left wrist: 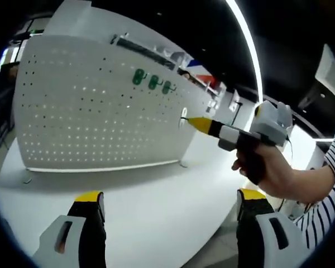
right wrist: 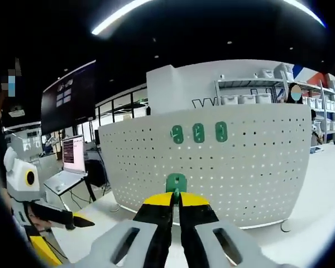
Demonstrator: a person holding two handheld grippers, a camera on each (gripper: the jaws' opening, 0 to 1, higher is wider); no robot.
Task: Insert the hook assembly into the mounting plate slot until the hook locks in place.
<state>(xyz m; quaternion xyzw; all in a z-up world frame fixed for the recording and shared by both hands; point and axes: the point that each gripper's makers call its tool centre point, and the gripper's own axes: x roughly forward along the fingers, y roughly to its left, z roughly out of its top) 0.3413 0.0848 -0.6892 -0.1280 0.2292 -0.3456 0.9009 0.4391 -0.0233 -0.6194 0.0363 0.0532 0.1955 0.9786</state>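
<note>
A white perforated mounting plate (left wrist: 100, 111) (right wrist: 240, 167) stands upright on the white table (left wrist: 156, 212). Three green hooks (left wrist: 153, 82) (right wrist: 198, 133) hang in a row near its top. My right gripper (right wrist: 176, 196) is shut on a fourth green hook assembly (right wrist: 176, 181) and holds it up in front of the plate, below that row. In the left gripper view the right gripper (left wrist: 196, 123) comes in from the right in a person's hand (left wrist: 273, 167), its yellow tips close to the plate's right part. Whether the hook touches the plate I cannot tell. My left gripper (left wrist: 170, 198) hangs wide open over the table.
The plate rests on small feet (right wrist: 285, 226) near the table's middle. A desk with a laptop (right wrist: 72, 159) stands at the left, shelves with white bins (right wrist: 248, 99) behind the plate. A striped sleeve (left wrist: 329, 184) is at the right. The left gripper (right wrist: 72, 220) is low left.
</note>
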